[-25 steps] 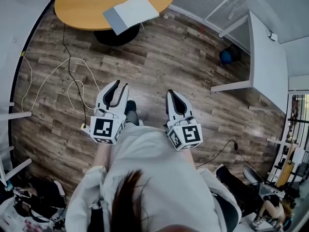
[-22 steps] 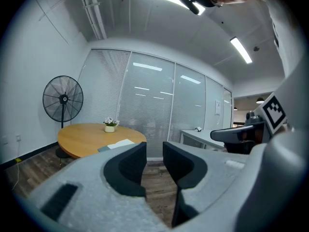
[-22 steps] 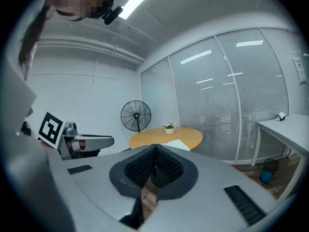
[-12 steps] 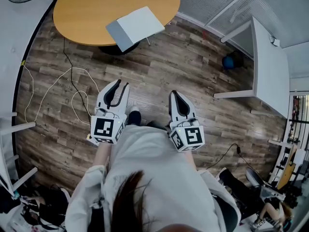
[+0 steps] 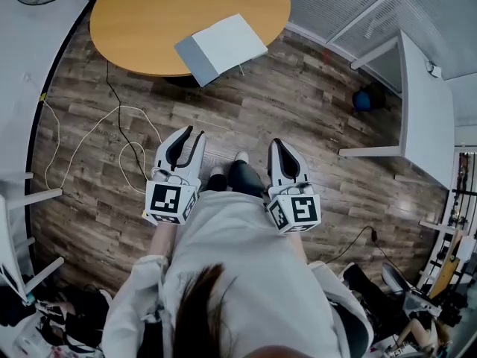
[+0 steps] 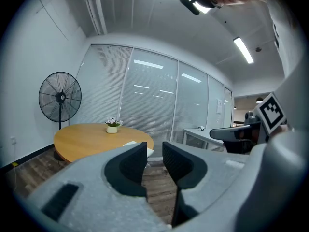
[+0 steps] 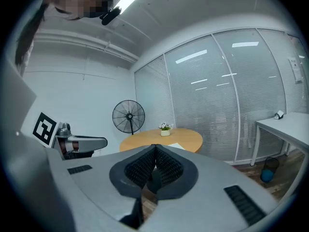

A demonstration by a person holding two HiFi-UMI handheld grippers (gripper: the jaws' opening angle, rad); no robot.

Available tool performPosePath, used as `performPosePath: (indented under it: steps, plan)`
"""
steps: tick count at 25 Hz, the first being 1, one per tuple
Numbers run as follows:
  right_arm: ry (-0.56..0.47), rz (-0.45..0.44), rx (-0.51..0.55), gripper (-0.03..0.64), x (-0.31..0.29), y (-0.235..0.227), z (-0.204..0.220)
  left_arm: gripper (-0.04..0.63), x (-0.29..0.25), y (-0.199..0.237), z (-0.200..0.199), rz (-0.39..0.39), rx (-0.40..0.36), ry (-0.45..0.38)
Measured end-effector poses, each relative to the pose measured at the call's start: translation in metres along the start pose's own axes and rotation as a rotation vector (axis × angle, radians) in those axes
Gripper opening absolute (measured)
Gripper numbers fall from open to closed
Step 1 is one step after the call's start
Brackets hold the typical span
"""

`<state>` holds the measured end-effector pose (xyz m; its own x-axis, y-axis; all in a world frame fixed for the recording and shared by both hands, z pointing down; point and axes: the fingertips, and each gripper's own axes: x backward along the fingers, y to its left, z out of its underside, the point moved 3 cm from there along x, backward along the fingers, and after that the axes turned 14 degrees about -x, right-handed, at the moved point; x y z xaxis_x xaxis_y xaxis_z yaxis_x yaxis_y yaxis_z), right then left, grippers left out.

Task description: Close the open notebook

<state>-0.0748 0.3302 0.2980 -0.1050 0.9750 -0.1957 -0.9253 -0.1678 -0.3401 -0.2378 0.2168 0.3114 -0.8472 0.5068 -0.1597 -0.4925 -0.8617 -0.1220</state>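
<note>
Notebook [image 5: 221, 47] closing is the job, and it hasn't begun: both grippers hang over the wooden floor [image 5: 298, 110], well apart from it. My left gripper [image 5: 188, 136] has its jaws parted with only air between them. My right gripper [image 5: 279, 145] has its jaws pressed together at the tips and carries nothing. Both point roughly level toward the round tabletop [image 5: 141, 21], where the notebook lies open at the near rim (its near corner seems to reach past the rim, though that may be the angle).

The step in hand, as I judge it, is the approach. I'd come up square to that near rim, keep both grippers low and level, and settle which leaf to turn before reaching. The parted left gripper looks the better one to catch a cover edge. The closed right gripper could hold the other half flat so the book doesn't slide off the rim.

Plenty is unclear. In the left gripper view the jaws cover nearly all of the notebook, leaving a pale sliver. The right gripper view shows little more of it, near a small flower pot [image 7: 165, 129]. From above I see a grey part and a white part, but not the spine, nor which is cover and which is page. The tabletop's far side is cut off.
</note>
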Motion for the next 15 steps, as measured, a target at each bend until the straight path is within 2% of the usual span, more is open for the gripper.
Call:
performPosePath:
  steps: [5,15]
  plan:
    - [0.024,-0.033,0.012,0.002,-0.024,0.003,-0.002,0.112,-0.004,0.011,0.003,-0.024,0.011,0.011]
    - [0.074,-0.131,0.019,0.002,-0.083,-0.010,-0.011,0.112,-0.027,0.037,0.010,-0.139,0.036,0.049]
